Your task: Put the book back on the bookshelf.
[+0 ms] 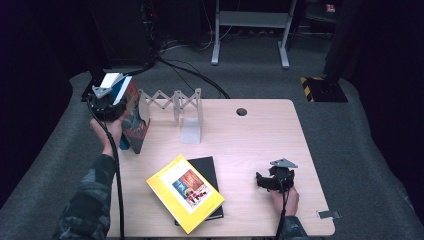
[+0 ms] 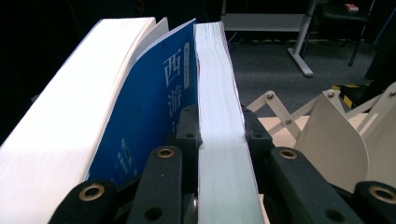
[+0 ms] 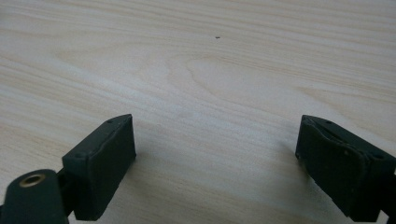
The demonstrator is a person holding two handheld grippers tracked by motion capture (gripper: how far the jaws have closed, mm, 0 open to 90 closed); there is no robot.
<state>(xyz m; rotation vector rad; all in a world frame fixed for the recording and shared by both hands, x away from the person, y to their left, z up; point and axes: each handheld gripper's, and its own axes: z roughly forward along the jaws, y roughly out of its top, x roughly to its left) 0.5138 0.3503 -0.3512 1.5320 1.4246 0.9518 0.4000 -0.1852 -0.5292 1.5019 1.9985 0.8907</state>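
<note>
Books stand upright at the worktop's (image 1: 260, 130) far left corner, and the left gripper (image 1: 107, 102) is up there clamped on one of them: in the left gripper view its jaws squeeze the white page block of the gripped book (image 2: 219, 116) from both sides, spine away, page edge toward the camera. Just beside it leans a blue-covered book (image 2: 154, 107) with Chinese characters on the cover, its own thick page block fanning off to the left. Right next to the pair stands a white accordion-style book rack (image 1: 172, 107), its curved dividers showing pale in the left gripper view. Nearer the front edge lies a yellow book (image 1: 185, 192), flat and angled, resting on top of a black book (image 1: 207, 170). Over at the right, the right gripper (image 1: 265, 181) sits low over bare wood, jaws spread wide apart with nothing between them, well apart from the stacked pair
</note>
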